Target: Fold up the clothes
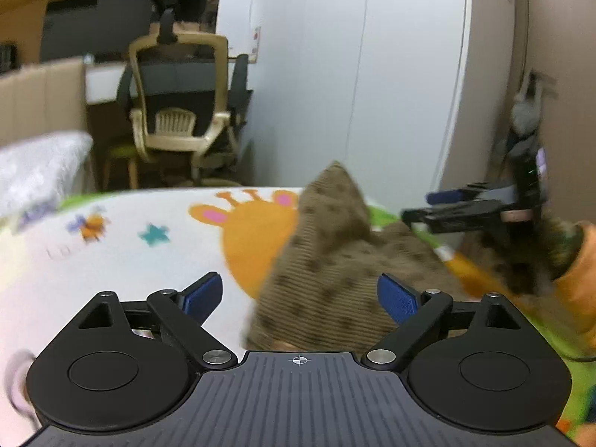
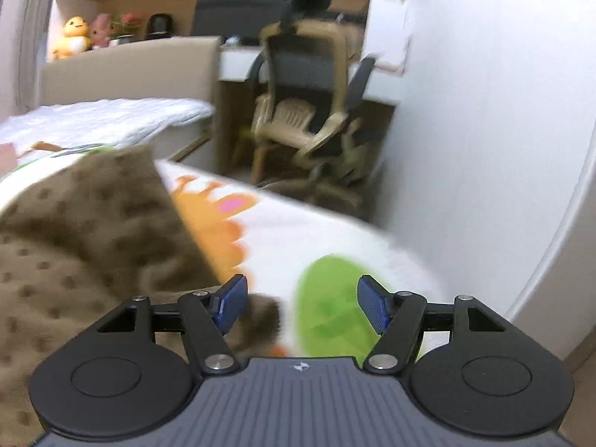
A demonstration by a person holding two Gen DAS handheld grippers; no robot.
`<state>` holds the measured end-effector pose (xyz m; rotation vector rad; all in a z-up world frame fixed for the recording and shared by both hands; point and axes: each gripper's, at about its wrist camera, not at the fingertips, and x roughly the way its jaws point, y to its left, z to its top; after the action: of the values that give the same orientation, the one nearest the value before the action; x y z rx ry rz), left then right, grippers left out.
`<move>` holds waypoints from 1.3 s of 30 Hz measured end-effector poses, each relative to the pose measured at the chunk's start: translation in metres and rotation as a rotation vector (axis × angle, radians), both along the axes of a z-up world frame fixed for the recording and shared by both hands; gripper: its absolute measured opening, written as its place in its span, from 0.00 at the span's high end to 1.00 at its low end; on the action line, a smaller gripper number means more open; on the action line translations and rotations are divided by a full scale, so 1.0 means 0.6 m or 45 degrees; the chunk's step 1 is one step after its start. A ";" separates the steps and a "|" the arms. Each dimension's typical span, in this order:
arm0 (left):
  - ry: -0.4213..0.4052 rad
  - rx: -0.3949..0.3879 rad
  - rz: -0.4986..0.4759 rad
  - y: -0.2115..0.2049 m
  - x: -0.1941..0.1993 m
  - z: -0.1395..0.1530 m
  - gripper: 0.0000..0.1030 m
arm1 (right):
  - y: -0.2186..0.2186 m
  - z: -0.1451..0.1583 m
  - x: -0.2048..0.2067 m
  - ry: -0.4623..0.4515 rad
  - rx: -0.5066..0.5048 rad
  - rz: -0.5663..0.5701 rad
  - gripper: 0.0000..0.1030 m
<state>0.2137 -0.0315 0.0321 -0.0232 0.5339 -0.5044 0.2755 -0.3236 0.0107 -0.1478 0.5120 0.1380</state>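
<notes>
Left gripper [image 1: 300, 296]: blue pads [image 1: 396, 298] spread wide, nothing clamped. The brown dotted garment [image 1: 335, 260] lies between and just beyond the fingers; contact with the pads cannot be told through blur.

Right gripper [image 2: 302, 303]: fingers wide apart, holding nothing. A garment edge sits beside its left pad [image 2: 231, 303]; a green patch of the mat shows in the gap.

Garment rests crumpled on the cartoon-print mat [image 1: 149, 260], one corner peaked upward. Beyond the mat: beige desk chair [image 1: 178, 108], white wardrobe [image 1: 372, 74].
</notes>
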 end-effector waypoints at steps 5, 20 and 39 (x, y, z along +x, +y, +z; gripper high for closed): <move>0.327 -0.280 -0.132 -0.021 0.018 -0.058 0.08 | 0.023 -0.026 0.002 0.071 0.036 0.092 0.36; 0.141 -0.191 0.208 0.052 0.117 -0.025 0.08 | 0.241 -0.044 -0.174 0.100 -0.162 0.577 0.55; 0.047 0.102 0.051 0.050 -0.046 -0.028 0.06 | 0.277 -0.008 -0.024 0.070 -0.299 0.445 0.19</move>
<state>0.1864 -0.0016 0.0150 0.0333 0.5885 -0.4440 0.2612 -0.1572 0.0057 -0.4648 0.5535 0.4245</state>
